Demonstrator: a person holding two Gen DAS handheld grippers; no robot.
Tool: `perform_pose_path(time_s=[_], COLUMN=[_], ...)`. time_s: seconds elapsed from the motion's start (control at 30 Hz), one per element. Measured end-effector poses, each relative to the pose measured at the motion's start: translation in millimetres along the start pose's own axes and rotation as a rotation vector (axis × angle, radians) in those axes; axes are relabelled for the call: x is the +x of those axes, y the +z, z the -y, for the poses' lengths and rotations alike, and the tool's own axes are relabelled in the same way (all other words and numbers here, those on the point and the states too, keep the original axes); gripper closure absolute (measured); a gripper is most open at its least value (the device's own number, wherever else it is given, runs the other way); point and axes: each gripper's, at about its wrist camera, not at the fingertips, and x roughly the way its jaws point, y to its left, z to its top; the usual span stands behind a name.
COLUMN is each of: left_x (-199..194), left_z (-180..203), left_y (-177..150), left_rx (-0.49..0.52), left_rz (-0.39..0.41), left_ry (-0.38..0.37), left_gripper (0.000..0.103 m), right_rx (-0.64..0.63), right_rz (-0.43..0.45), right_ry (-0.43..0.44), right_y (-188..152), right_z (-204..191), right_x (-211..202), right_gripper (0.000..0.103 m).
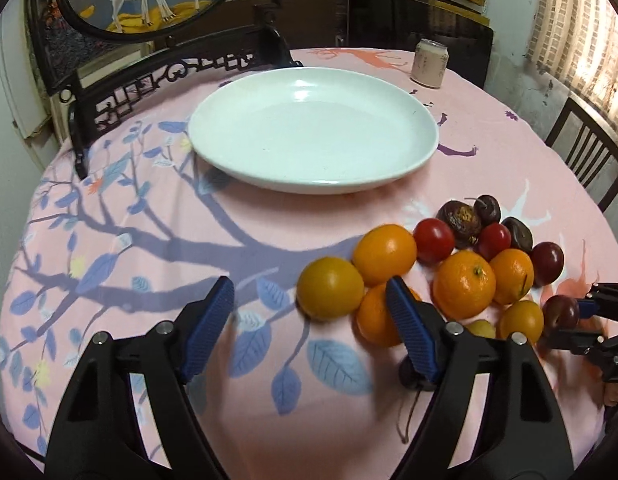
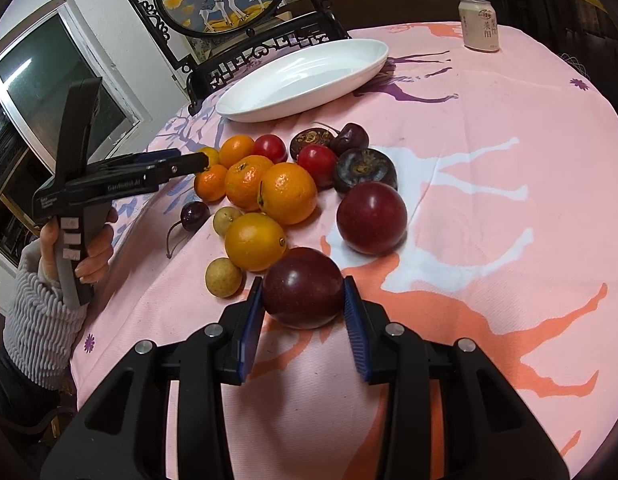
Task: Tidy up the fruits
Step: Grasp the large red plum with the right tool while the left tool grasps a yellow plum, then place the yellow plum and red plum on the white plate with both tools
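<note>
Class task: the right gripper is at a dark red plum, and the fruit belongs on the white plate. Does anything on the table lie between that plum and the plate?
Yes. The right gripper is shut on the dark red plum, and the fruit pile lies on the tablecloth between it and the white plate. Over the pile, nothing visible blocks the way.

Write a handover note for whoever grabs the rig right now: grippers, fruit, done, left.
Right gripper: shut on a dark red plum at the near edge of the fruit pile.
Left gripper: open, holding nothing, by the small orange fruit on the pile's left side.
White plate: no fruit in it.
All fruit sits on the pink tablecloth.
Done: nothing plated.
Left: presumably move the plum, then the rest.
</note>
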Motion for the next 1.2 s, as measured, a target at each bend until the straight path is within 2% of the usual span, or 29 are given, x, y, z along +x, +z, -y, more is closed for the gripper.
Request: perform_pose_path(time_s=[0.1,0.17,0.2,0.37,0.4,0.5,0.53,0.67,0.83,0.93,1.03,1.2], left_x=[6,8,8,15,20,22,22,22,5,-12,-23,-10], left_z=[-11,-21,-27,-35,-28,-5,-3,-12,-12,-13,-13,-2], left_y=[1,0,0,0,0,1,1,-2,-5,1,24,70], left_rx=[-0.020,-0.053,-0.076,-0.129,-0.117,-0.034,-0.025,-0.066,-0.074,-0.077,-0.098,-0.121], left_rz=[-0.009,-0.020,-0.031,-0.062,-0.081,-0.060,-0.058,-0.056,-0.021,0.029,0.061,0.075], left_ry=[-0.101,-0.181,-0.214,-0.291,-0.290,-0.185,-0.173,-0.193,-0.133,-0.078,-0.048,-0.012], left_gripper=[0.038,0.061,0.065,0.065,0.065,0.067,0.067,0.067,0.067,0.067,0.067,0.067], right_rx=[0.002,0.006,0.010,0.016,0.017,0.020,0.022,0.024,0.026,0.022,-0.006,-0.093], right_rz=[0.002,0.005,0.006,0.006,0.006,0.007,0.007,0.011,0.034,0.069,0.086,0.140], right_ry=[0.001,-0.001,-0.001,0.002,0.002,0.005,0.006,0.008,0.013,0.013,0.001,-0.070], right_y=[0,-1,-1,-1,-1,0,0,0,1,7,34,110], right_z=[1,1,2,3,3,3,4,4,5,4,-2,-7], right_x=[-1,-1,-1,-1,-1,-2,-2,-3,-7,-16,-27,-14], right_gripper=[0.064,0.064,0.064,0.064,0.064,0.064,0.064,0.064,0.064,0.064,0.064,0.064])
